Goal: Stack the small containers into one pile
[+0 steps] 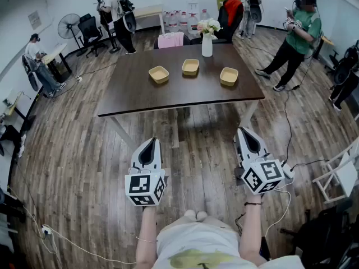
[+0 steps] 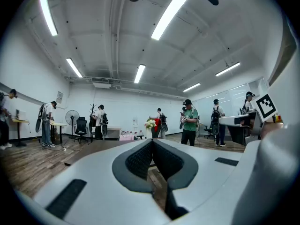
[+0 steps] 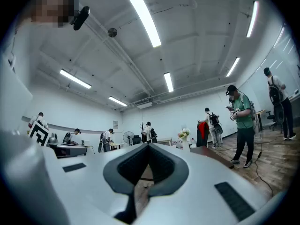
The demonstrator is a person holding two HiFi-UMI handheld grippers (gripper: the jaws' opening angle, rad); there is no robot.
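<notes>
Held the left tool point(image 1: 151, 142) level and low over the plank floor point(image 1: 84, 150), well short of the tabletop point(image 1: 168, 97). Kept its jaws closed tip to tip on nothing, presumably because no reach had begun. Showed smooth grey shells there, with ribbed dark pads point(image 2: 140, 161) meeting at the point.

Found the task's things far ahead on the dark, matte, rectangular tabletop: three small containers spread in a loose row, each apart from the next, none stacked. Saw the left container point(image 1: 159, 74) at the left end of the row, then the middle container point(image 1: 190, 66) set slightly farther back. Looked alike: shallow, squarish, round-cornered, pale tan, probably light pulp or bamboo fibre, with flared walls that should let one nest inside another. Noted behind them a white vase point(image 1: 207, 43) of flowers, slim and likely easy to tip, so worth avoiding. Found the right container point(image 1: 229, 75) furthest right.

Carried the right tool point(image 1: 243, 131) level too, beside the left one and equally far from the tabletop, jaws fully together and empty. Judged the stacking as not yet started; needed a step forward first.
</notes>
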